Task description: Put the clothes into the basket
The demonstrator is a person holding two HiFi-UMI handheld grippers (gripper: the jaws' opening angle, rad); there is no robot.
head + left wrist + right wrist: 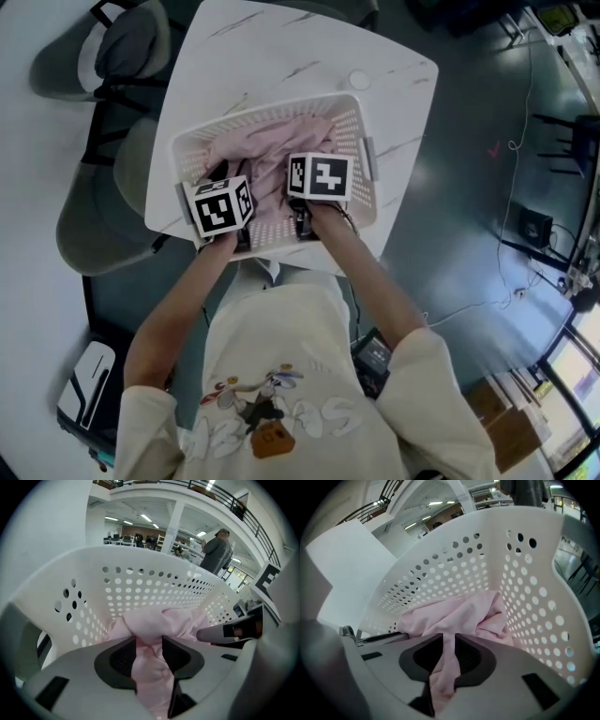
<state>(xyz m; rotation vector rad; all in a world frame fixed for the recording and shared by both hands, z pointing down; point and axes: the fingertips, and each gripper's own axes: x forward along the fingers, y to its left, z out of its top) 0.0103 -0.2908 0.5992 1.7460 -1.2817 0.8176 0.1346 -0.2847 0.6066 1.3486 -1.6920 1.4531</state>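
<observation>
Pink garment [267, 150] lying bunched inside a white perforated basket [272, 114], which stands on a white marble-patterned counter [281, 47]. Both tools reach steeply down into the near side of the basket, at the ends of the arms of the person [281, 375] who holds them.

Left tool [149, 643]: jaws part-way apart, with the pads pressed on a thick fold of the garment. The fold fills the gap and runs back toward the camera.

Right tool [449, 641]: jaws nearly together, with the pads pinching a thin strip of the same cloth, which hangs down between them.

Beyond each grip the cloth spreads into a heap near the far wall of the basket. In the right gripper view, the heap lies against the wall on the right.

Head view: the left marker cube [220, 206] and the right marker cube [320, 177] sit side by side over the near part of the basket, not touching. At the left of the counter stand 2 seats, a far grey chair [103, 47] and a near grey chair [98, 220].
</observation>
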